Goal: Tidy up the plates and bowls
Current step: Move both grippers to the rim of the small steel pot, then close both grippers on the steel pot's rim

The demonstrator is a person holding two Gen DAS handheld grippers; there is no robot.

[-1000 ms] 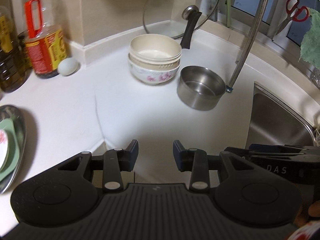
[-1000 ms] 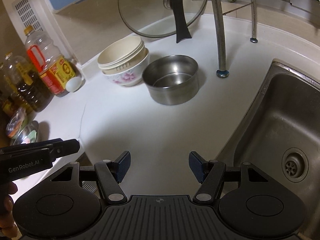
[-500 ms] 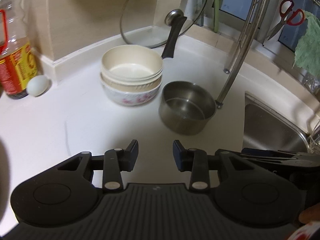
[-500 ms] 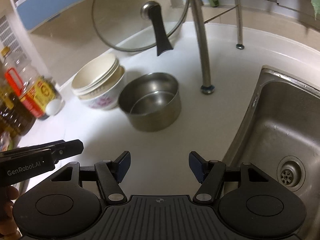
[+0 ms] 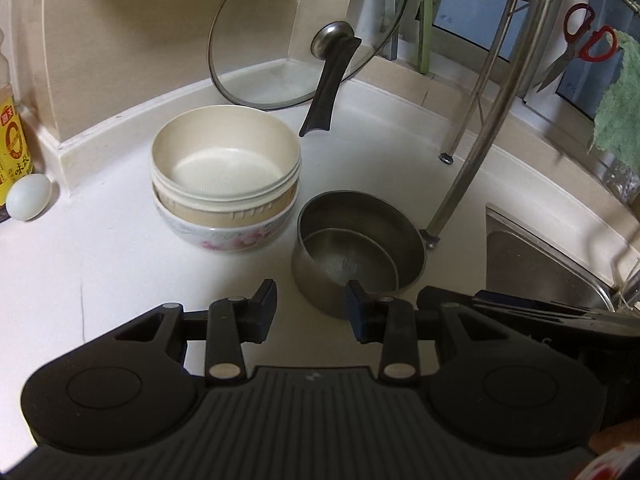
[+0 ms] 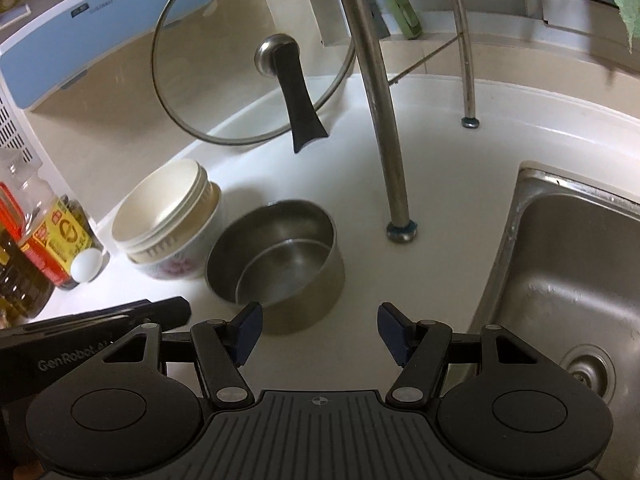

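Nearest in the left wrist view, the left tool (image 5: 311, 305) hangs released above the white desk (image 5: 120, 264), its two fingers spread with nothing between them; the right finger's pad (image 5: 355, 307) overlaps the near wall of the steel pot in the picture, though contact cannot be judged. In the right wrist view the right tool (image 6: 319, 330) is likewise released and empty, its left pad (image 6: 247, 330) just at the near rim of the steel pot (image 6: 276, 256) and its right pad over bare desk between the pot and the sink (image 6: 568, 280). The steel pot stands upright on the desk, empty, and is the landmark here. Just to its left, nearly touching, sits the stack of bowls (image 5: 226, 182): cream bowls nested inside a white bowl with pink flowers, all upright. Farther left of the pot, by the wall, a white egg (image 5: 29, 197) lies beside an oil bottle (image 6: 52, 232). Right of the pot a metal rack leg (image 6: 384, 120) meets the desk on a dark foot. Behind the pot, a glass lid (image 6: 224, 80) with a black handle leans against the corner wall. Far right and beyond the pot, red-handled scissors (image 5: 576, 46) and a green cloth (image 5: 616, 108) hang by the window.
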